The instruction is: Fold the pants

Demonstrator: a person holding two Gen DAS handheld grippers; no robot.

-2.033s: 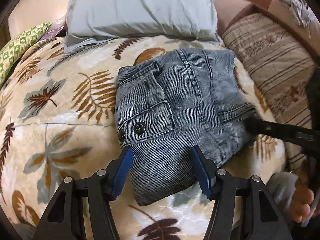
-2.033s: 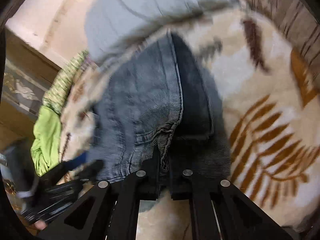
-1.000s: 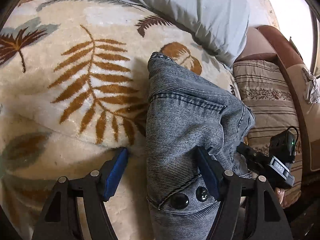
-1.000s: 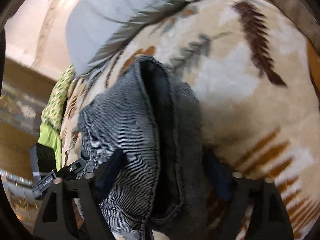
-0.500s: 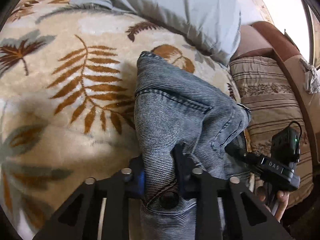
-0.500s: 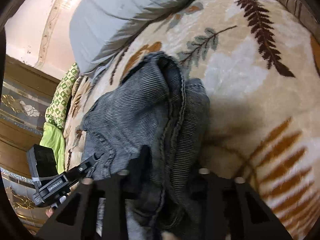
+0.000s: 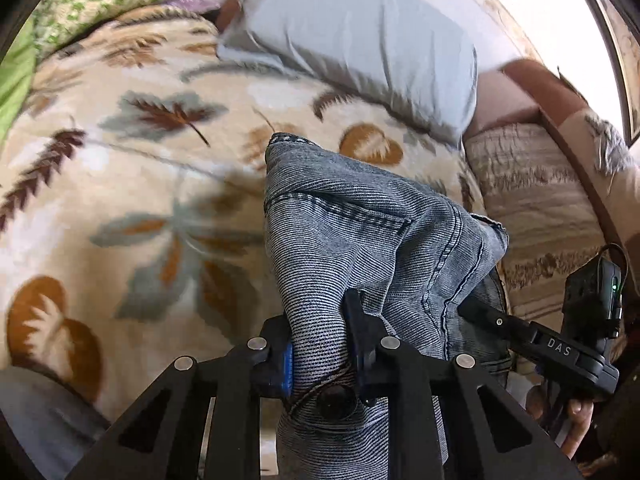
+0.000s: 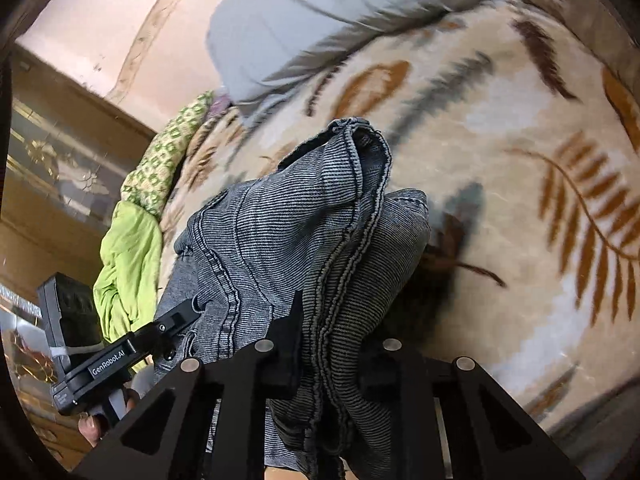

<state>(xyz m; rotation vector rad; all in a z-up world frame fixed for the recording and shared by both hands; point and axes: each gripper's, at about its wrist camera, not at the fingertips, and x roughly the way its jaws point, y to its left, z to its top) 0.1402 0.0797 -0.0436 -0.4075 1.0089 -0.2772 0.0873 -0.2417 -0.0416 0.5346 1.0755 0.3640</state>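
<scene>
The folded grey-blue denim pants (image 7: 360,232) hang bunched between both grippers, lifted off the leaf-patterned blanket (image 7: 132,184). My left gripper (image 7: 320,340) is shut on the near edge by the black buttons. My right gripper (image 8: 332,344) is shut on the opposite thick seamed edge of the pants (image 8: 288,232). Each gripper shows in the other's view: the right one (image 7: 520,332) at the pants' right side, the left one (image 8: 132,348) at the lower left.
A grey pillow (image 7: 360,40) lies at the head of the bed. A green patterned cloth (image 8: 160,168) and a bright green cloth (image 8: 124,264) lie at the bed's left edge. A striped beige cushion (image 7: 536,200) sits to the right.
Both grippers closed on the pants' opposite edges about half a second ago. Since then they have raised the bundle off the blanket; the views are blurred with motion.
</scene>
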